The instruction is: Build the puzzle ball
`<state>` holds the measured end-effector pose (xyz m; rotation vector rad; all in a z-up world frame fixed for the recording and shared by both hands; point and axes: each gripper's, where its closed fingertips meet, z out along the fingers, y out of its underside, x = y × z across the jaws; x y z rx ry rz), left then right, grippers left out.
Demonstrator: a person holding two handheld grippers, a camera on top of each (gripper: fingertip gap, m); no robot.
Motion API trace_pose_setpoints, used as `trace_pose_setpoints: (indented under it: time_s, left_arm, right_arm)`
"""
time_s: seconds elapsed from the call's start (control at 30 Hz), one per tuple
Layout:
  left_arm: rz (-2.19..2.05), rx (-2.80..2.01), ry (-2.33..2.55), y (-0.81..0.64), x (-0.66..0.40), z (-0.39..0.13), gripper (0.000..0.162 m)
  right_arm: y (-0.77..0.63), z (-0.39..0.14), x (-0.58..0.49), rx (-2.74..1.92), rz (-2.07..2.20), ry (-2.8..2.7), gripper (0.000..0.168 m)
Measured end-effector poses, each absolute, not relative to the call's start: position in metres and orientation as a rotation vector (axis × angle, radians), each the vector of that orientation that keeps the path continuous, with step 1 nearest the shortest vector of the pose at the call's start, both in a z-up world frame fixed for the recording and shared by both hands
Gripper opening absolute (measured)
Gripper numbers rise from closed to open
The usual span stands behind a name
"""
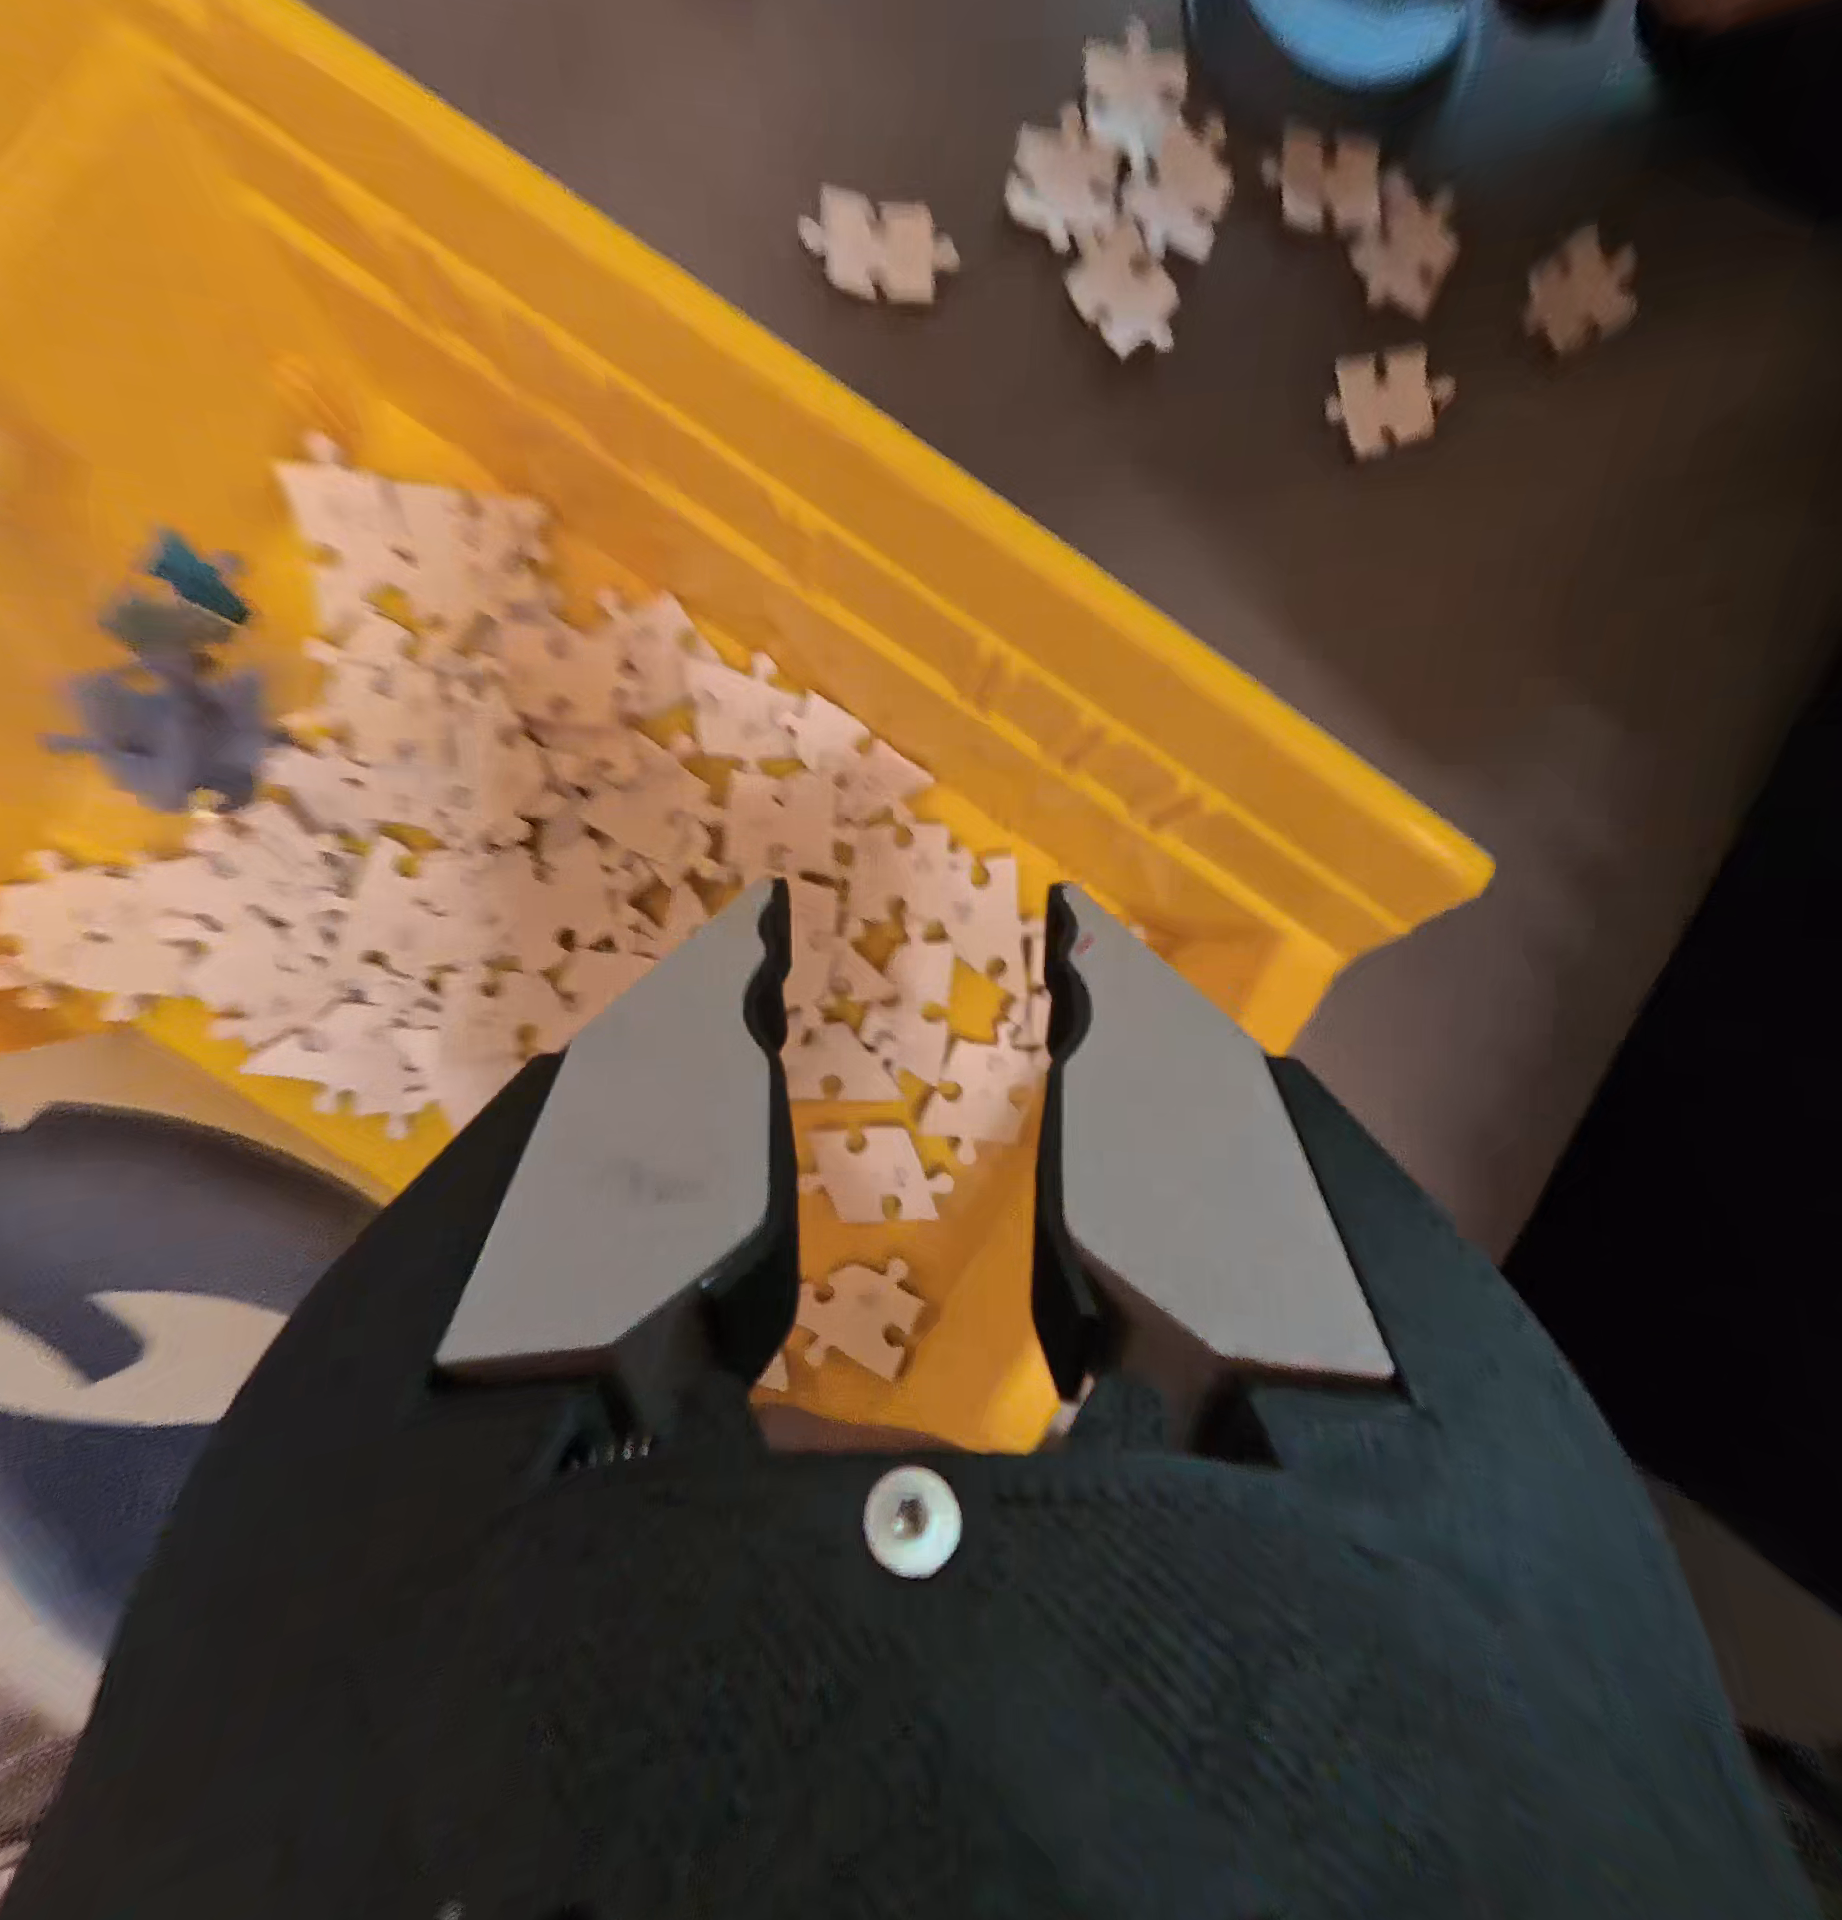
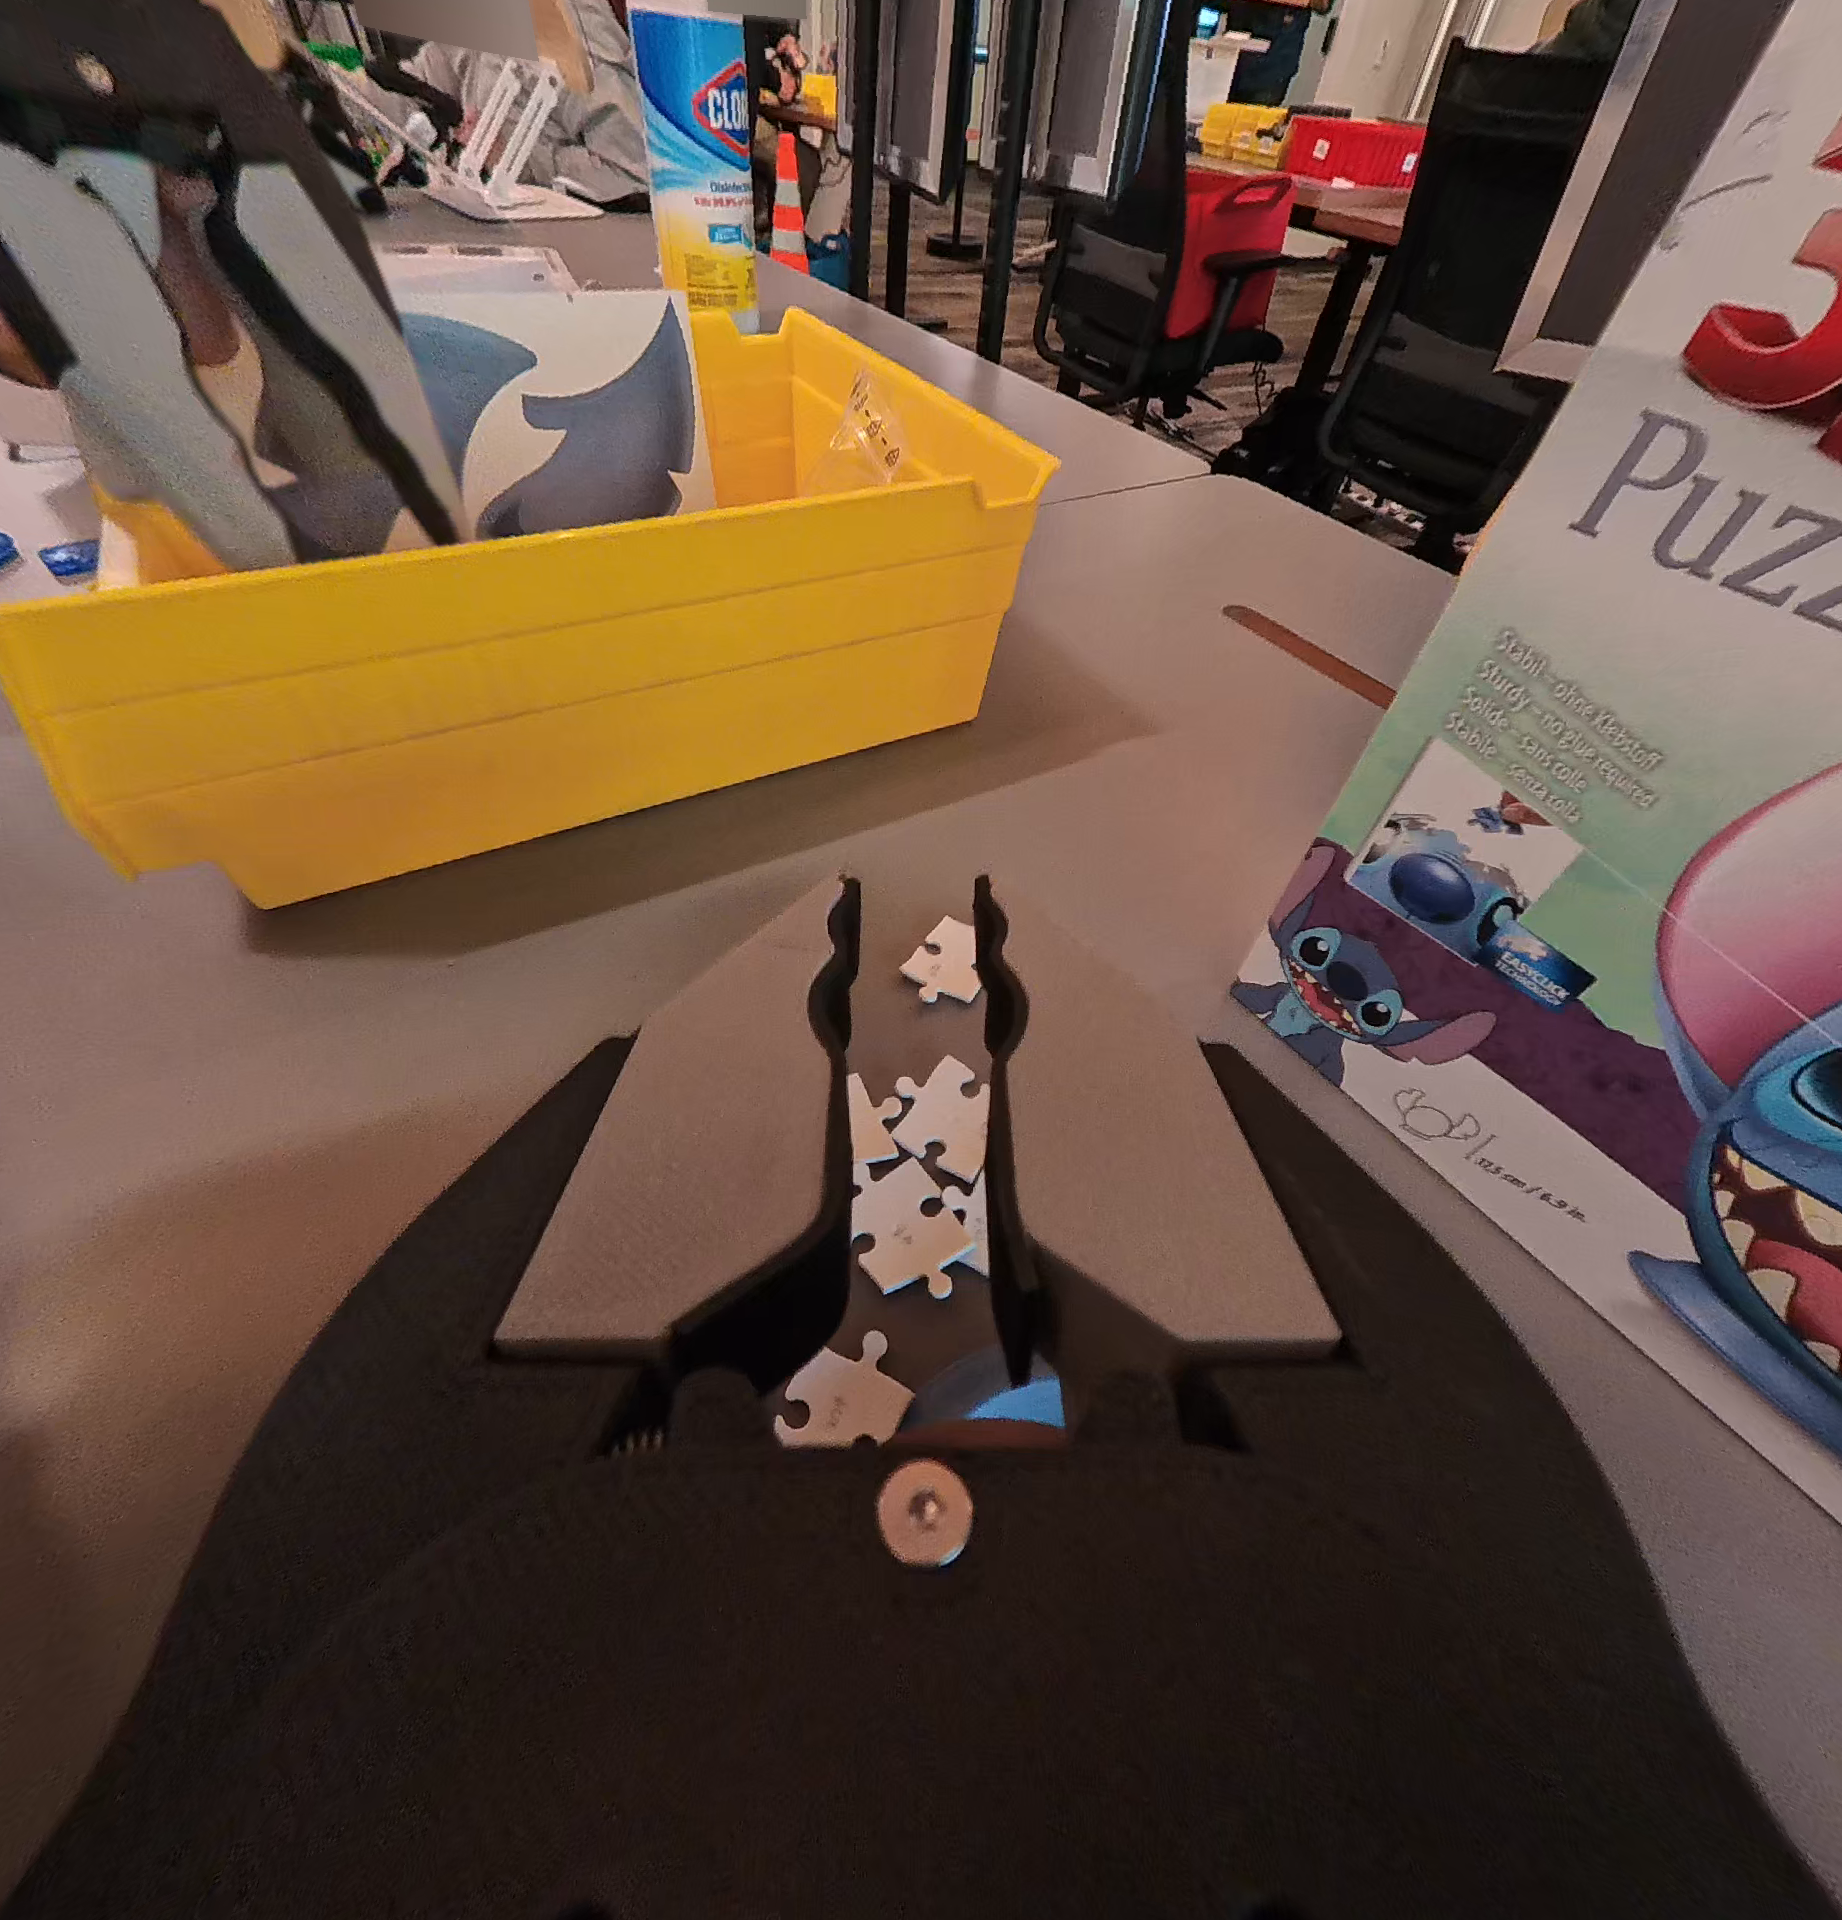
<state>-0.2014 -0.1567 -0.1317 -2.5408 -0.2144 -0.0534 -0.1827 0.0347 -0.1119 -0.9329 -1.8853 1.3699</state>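
My left gripper (image 1: 917,914) is open and empty, hovering over a yellow bin (image 1: 688,436) that holds a heap of white, face-down puzzle pieces (image 1: 543,790) and a few blue ones (image 1: 169,717). More loose pieces (image 1: 1135,208) lie on the grey table beyond the bin. My right gripper (image 2: 912,904) is open and empty, low over the table, with several white pieces (image 2: 927,1164) lying between its fingers. The left gripper (image 2: 221,343) also shows in the right wrist view, above the yellow bin (image 2: 522,675).
The puzzle box (image 2: 1623,831) stands upright to the right of my right gripper. A printed sheet (image 2: 584,416) and a small clear bag (image 2: 865,436) are in the bin. A wipes canister (image 2: 699,156) stands behind it. A blue round object (image 1: 1353,42) sits on the table's far side. Some 20 cm of space lies between my two pairs of fingers.
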Motion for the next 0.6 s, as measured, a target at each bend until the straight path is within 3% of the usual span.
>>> trace_pose_setpoints:
  time_s: [0.2,0.47,0.6]
  left_arm:
    - [-0.363,-2.793,-0.055,-0.170,-0.158,-0.181,0.048]
    - [-0.534,-2.867,0.030,-0.165,-0.139,-0.195,0.019]
    - [-0.429,-2.877,0.050,-0.168,-0.157,-0.193,0.004]
  right_arm:
    - [0.038,-0.115,-0.186,-0.961,1.367,-1.882,0.018]
    - [0.045,-0.112,-0.188,-0.974,1.362,-1.856,0.017]
    - [0.046,-0.109,-0.187,-0.966,1.363,-1.844,0.016]
